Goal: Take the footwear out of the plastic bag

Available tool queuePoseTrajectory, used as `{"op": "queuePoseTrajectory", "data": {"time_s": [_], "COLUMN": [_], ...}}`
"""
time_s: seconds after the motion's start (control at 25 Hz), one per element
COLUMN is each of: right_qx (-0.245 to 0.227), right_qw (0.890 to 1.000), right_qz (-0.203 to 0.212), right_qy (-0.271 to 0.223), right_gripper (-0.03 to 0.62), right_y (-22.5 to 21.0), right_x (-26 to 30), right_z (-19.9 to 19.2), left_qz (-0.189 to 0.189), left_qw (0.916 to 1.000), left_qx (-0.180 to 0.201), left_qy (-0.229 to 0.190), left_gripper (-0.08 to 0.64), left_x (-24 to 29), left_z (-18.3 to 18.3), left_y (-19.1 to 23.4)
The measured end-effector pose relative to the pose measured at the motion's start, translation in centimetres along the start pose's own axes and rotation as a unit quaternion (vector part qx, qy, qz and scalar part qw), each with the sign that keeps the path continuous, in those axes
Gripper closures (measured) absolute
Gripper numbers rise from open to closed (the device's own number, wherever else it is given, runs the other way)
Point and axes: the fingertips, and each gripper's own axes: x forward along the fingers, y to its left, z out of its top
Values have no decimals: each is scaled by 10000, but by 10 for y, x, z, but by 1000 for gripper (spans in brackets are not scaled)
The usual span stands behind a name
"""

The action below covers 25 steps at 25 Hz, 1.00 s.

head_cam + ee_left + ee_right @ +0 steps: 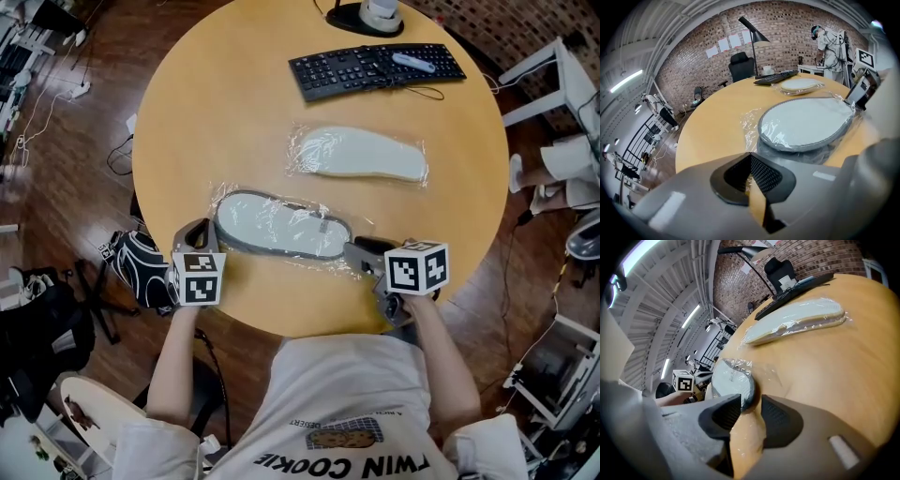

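A grey-rimmed slipper [281, 228] lies in a clear plastic bag [225, 195] near the table's front edge. My left gripper [208, 231] is at the bag's left end. In the left gripper view its jaws [751, 157] meet at the tips with a bit of film pinched between them, and the slipper [806, 123] lies just beyond. My right gripper [354, 251] is at the slipper's right end. Its jaws [751, 404] stand apart, with loose film between them and the slipper's end [731, 380] just past the tips. The pads do not press on anything.
A second pale slipper [364, 155] in its own bag lies at mid-table. A black keyboard [375, 67] and a lamp base [370, 17] sit at the far edge of the round wooden table [225, 103]. A person [829, 44] stands in the background.
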Motion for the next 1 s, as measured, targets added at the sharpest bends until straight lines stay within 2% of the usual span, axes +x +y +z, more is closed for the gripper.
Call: {"op": "queuePoseTrajectory", "data": {"time_s": [0.44,0.52,0.64,0.68,0.76,1.0], "right_qx": [877,1280,2126,2222,2065,1633], "right_qw": [9927,9861,9652,9606,9604,9650], "right_qz": [828,1043,1465,1615,1823,1956], "right_qy": [0,-170,-414,-430,-431,-616], "right_gripper": [468,468,468,468,468,503], "right_y": [12,12,12,13,19,28], "right_x": [10,8,3,3,7,11], "right_z": [1,5,7,7,8,15], "left_qz": [-25,-35,-49,-44,-23,14], "left_qw": [9999,9999,9999,9999,9998,9998], "left_qx": [116,118,121,137,173,170], "left_qy": [-21,-39,-43,-40,-27,-42], "left_gripper": [558,558,558,558,558,558], "left_x": [-1,-2,-3,-2,-2,0], "left_z": [-1,-1,-1,0,1,0], "left_y": [-1,-1,-1,-1,-1,-1]}}
